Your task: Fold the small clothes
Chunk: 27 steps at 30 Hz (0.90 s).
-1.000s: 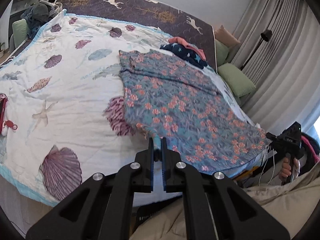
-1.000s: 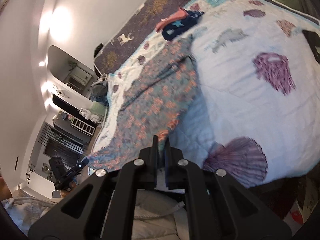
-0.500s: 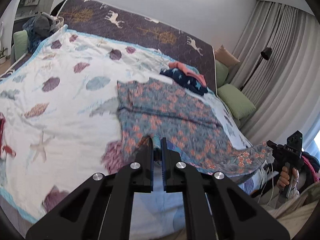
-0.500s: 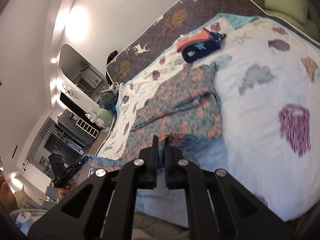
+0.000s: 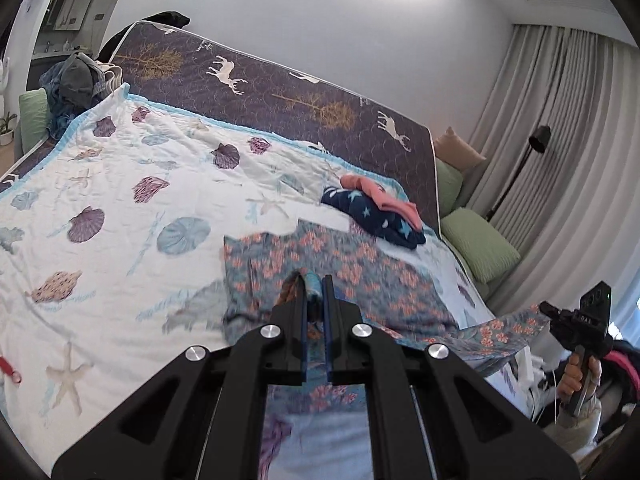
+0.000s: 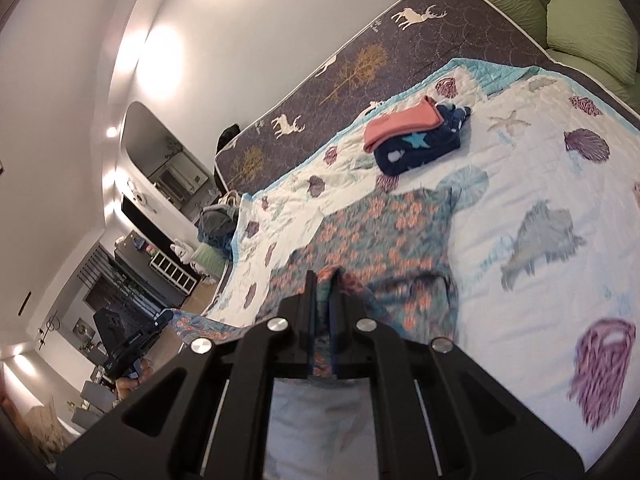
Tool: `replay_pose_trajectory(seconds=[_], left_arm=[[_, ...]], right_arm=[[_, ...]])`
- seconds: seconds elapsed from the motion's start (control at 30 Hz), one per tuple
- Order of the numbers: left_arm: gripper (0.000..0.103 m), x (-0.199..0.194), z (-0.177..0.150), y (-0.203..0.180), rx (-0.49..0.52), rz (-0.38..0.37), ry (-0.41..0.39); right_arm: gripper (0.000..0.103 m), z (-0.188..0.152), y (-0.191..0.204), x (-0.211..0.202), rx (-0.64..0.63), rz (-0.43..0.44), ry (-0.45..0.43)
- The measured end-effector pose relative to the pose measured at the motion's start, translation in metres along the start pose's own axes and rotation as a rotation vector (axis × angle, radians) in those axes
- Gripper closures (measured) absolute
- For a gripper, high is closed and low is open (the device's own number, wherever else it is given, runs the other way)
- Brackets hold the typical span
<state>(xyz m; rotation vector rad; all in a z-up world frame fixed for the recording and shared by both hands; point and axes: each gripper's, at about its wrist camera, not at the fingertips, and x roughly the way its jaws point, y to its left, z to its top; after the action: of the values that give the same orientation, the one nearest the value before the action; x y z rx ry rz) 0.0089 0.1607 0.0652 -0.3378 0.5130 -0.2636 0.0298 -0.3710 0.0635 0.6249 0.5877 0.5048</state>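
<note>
A teal garment with orange flowers (image 5: 352, 272) lies on the seashell quilt (image 5: 120, 184); its near hem is lifted off the bed. My left gripper (image 5: 315, 292) is shut on one corner of that hem. My right gripper (image 6: 325, 284) is shut on the other corner of the floral garment (image 6: 384, 240). Each gripper shows small in the other's view: the right gripper (image 5: 576, 320) at the right edge, the left gripper (image 6: 132, 336) at the lower left, with the hem stretched between them.
A folded pile, pink garment (image 5: 380, 196) on a navy star one (image 5: 372, 216), sits near the quilt's far right corner; it also shows in the right wrist view (image 6: 416, 136). Green pillows (image 5: 476, 248), curtains and a floor lamp (image 5: 536, 140) stand right. A clothes heap (image 5: 76, 80) lies far left.
Both grippers have lifted the garment's near hem and carried it forward over the rest of the garment, towards the far end of the bed.
</note>
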Motion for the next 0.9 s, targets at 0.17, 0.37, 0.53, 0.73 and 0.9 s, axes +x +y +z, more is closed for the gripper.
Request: replay_pose_trajectory(seconds=[0.17, 0.37, 0.53, 0.73, 0.9], left_arm=[[0.097, 0.037, 0.024, 0.005, -0.021, -0.004, -0.013], [0.097, 0.084, 0.056, 0.017, -0.053, 0.006, -0.018], [0.097, 0.123, 0.075, 0.037, -0.098, 0.011, 0.009], [0.097, 0.196, 0.086, 0.057, -0.113, 0.057, 0.11], [0.097, 0.256, 0.09, 0.079, -0.155, 0.082, 0.184]], right_arm=[[0.098, 0.027, -0.012, 0.03, 0.017, -0.016, -0.027], [0.098, 0.067, -0.026, 0.077, 0.021, -0.039, -0.04], [0.098, 0.098, -0.05, 0.133, 0.059, -0.089, -0.004], [0.098, 0.12, -0.082, 0.199, 0.082, -0.169, 0.05], [0.098, 0.132, -0.107, 0.248, 0.111, -0.226, 0.098]])
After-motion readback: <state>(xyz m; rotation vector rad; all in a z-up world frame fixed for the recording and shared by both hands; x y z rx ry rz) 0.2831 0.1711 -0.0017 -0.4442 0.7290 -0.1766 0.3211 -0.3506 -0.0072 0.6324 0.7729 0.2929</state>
